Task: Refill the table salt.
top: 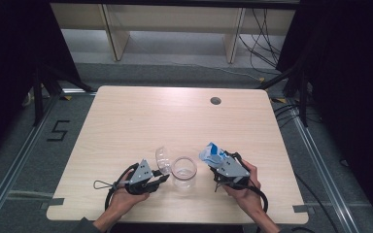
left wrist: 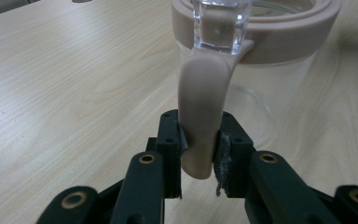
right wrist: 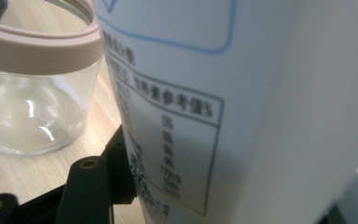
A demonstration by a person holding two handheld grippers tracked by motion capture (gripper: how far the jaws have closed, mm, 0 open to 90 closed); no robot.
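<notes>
At lower centre of the high view, the left gripper pinches the pink strap of an open glass jar. The right gripper, just right of it, clamps a white-and-blue pouch.

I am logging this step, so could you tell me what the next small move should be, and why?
Probably tip the white pouch over the glass jar: the left gripper grips the jar's pink tab, its lid stands open, and the right gripper holds the pouch just beside the rim.

Both grippers' fingers clamped.
</notes>
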